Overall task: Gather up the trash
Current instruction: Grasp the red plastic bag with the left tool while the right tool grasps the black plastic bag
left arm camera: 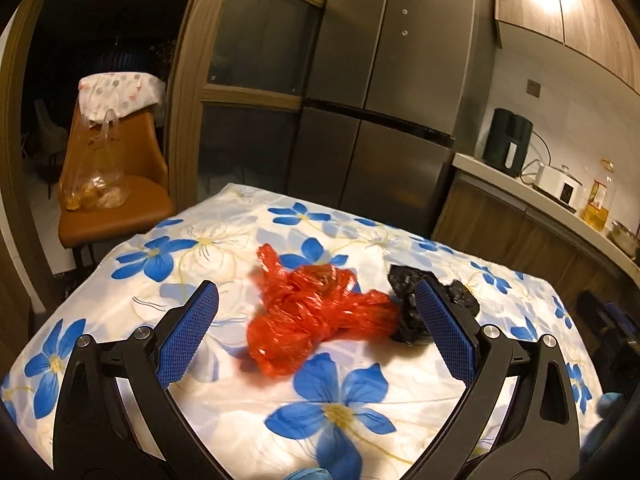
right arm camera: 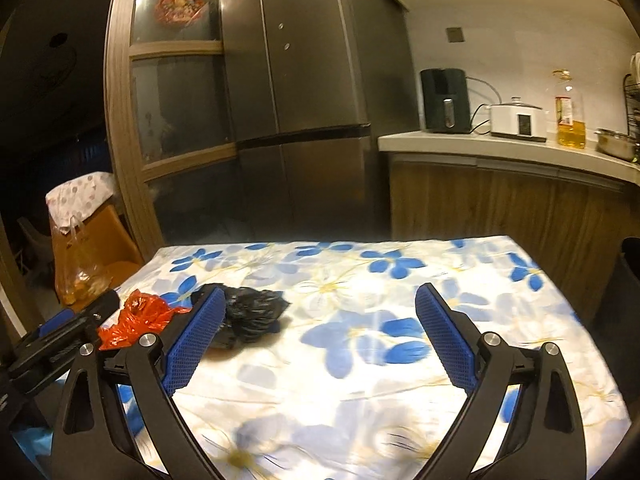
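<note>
A crumpled red plastic bag (left arm camera: 316, 312) lies on the flowered tablecloth (left arm camera: 352, 412), between the blue pads of my open left gripper (left arm camera: 318, 290) and a little ahead of them. A crumpled black plastic bag (left arm camera: 408, 284) lies just right of it, partly behind the right pad. In the right wrist view the black bag (right arm camera: 256, 314) sits ahead and left, beside the left pad of my open right gripper (right arm camera: 320, 296), which holds nothing. The red bag (right arm camera: 140, 314) shows further left, next to the left gripper's body (right arm camera: 64, 336).
An orange chair (left arm camera: 116, 200) with a clear bag of food (left arm camera: 94, 184) stands left of the table. A steel fridge (left arm camera: 380, 92) stands behind. The counter (right arm camera: 500, 146) at the right carries an air fryer, a cooker, an oil bottle and a pot. A dark bin (right arm camera: 626, 280) is at the far right.
</note>
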Demonstrator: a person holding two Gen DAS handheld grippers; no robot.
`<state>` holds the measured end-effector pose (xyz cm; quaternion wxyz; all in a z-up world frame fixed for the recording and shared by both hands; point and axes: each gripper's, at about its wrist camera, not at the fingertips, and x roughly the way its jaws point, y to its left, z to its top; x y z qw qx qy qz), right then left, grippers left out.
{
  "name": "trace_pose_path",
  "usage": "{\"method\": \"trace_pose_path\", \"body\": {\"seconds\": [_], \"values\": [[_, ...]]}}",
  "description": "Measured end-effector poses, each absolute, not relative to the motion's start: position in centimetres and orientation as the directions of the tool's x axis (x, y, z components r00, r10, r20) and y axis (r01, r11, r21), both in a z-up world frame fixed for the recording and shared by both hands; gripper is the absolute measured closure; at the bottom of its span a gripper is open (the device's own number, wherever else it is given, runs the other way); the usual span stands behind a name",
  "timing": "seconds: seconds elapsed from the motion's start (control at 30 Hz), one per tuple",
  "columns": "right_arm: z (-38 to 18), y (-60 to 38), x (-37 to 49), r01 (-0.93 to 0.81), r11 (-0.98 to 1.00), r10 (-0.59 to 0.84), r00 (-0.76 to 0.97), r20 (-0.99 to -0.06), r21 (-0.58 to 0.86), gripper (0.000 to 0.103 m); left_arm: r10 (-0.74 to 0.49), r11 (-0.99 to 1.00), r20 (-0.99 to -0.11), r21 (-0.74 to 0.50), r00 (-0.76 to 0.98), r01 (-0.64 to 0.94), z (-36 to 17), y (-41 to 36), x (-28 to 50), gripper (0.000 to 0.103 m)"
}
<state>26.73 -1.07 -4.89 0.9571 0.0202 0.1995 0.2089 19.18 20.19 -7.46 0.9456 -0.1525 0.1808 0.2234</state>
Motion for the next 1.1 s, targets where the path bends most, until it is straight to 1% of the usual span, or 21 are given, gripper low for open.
{"method": "trace_pose_path", "body": {"seconds": [0.1,0.23,0.33,0.4,0.43,0.47,0.5,0.53,0.57,0.6,0.67,0.7,0.73,0.77,0.8,0.83,0.87,0.9,0.93,0.97,1.1], "values": [[-5.7,1.2,27.8,-0.415,0.901,0.43,0.81,-0.399,0.128,0.011,0.374,0.847,-0.404,-0.219,0.835,-0.485,-7.5,20.7,18.8,0.006],[-7.1,4.6,29.1,-0.444,0.889,0.445,0.782,-0.436,0.112,0.013,0.347,0.856,-0.424,-0.222,0.837,-0.467,-7.8,21.1,19.1,0.006],[-8.1,6.4,29.9,-0.461,0.882,0.448,0.762,-0.468,0.095,0.021,0.33,0.857,-0.437,-0.233,0.837,-0.459,-8.2,21.6,19.3,0.006],[-8.7,7.6,30.7,-0.476,0.874,0.455,0.736,-0.502,0.095,0.03,0.325,0.856,-0.443,-0.238,0.836,-0.459,-8.4,21.9,19.4,0.006],[-8.9,7.9,31.1,-0.481,0.871,0.459,0.722,-0.517,0.101,0.033,0.323,0.855,-0.446,-0.242,0.835,-0.459,-8.5,22.0,19.5,0.006],[-9.2,8.0,31.3,-0.482,0.87,0.459,0.712,-0.531,0.106,0.04,0.316,0.853,-0.452,-0.249,0.834,-0.458,-8.6,22.2,19.6,0.006],[-9.4,8.2,31.6,-0.486,0.867,0.462,0.7,-0.545,0.111,0.051,0.314,0.852,-0.456,-0.251,0.833,-0.459,-8.8,22.3,19.7,0.006],[-9.7,8.3,31.9,-0.489,0.864,0.465,0.686,-0.559,0.118,0.055,0.312,0.851,-0.461,-0.254,0.831,-0.46,-8.9,22.5,19.9,0.006],[-9.9,8.3,32.0,-0.494,0.86,0.472,0.674,-0.569,0.129,0.063,0.308,0.849,-0.467,-0.257,0.828,-0.461,-9.0,22.6,20.1,0.006],[-10.0,8.2,32.1,-0.499,0.855,0.481,0.664,-0.573,0.139,0.077,0.307,0.849,-0.469,-0.258,0.828,-0.462,-9.0,22.7,20.2,0.006],[-10.0,7.9,31.9,-0.501,0.853,0.487,0.662,-0.57,0.146,0.096,0.3,0.85,-0.476,-0.26,0.827,-0.458,-9.2,22.8,20.6,0.007],[-9.9,7.8,31.8,-0.5,0.854,0.487,0.667,-0.564,0.146,0.099,0.297,0.851,-0.483,-0.258,0.824,-0.458,-9.2,22.8,21.0,0.009],[-9.7,7.4,31.6,-0.498,0.855,0.488,0.675,-0.553,0.147,0.099,0.296,0.852,-0.487,-0.255,0.822,-0.458,-9.3,22.8,21.2,0.01],[-9.3,7.0,31.3,-0.493,0.857,0.487,0.686,-0.54,0.147,0.1,0.294,0.853,-0.495,-0.251,0.817,-0.458,-9.5,22.9,21.6,0.013],[-8.9,6.4,30.9,-0.483,0.864,0.479,0.705,-0.522,0.142,0.1,0.289,0.854,-0.505,-0.249,0.813,-0.458,-9.7,23.0,21.9,0.019],[-8.5,5.9,30.5,-0.477,0.868,0.476,0.719,-0.507,0.139,0.1,0.276,0.856,-0.521,-0.25,0.808,-0.453,-9.9,23.1,22.5,0.021],[-8.2,5.6,30.3,-0.475,0.869,0.475,0.727,-0.496,0.136,0.1,0.266,0.857,-0.532,-0.252,0.804,-0.45,-10.1,23.1,22.8,0.025],[-7.9,5.1,30.1,-0.473,0.871,0.474,0.733,-0.487,0.136,0.1,0.25,0.857,-0.553,-0.255,0.794,-0.448,-10.5,23.3,23.2,0.033],[-7.6,4.7,29.8,-0.471,0.871,0.477,0.738,-0.478,0.141,0.1,0.239,0.856,-0.576,-0.255,0.781,-0.45,-10.9,23.4,23.7,0.038],[-7.2,4.1,29.4,-0.468,0.871,0.478,0.745,-0.466,0.145,0.1,0.23,0.855,-0.595,-0.255,0.77,-0.452,-11.2,23.6,24.0,0.046],[-6.3,2.7,28.4,-0.467,0.872,0.481,0.756,-0.444,0.149,0.1,0.213,0.856,-0.605,-0.264,0.767,-0.446,-11.5,23.7,24.0,0.06]]}}
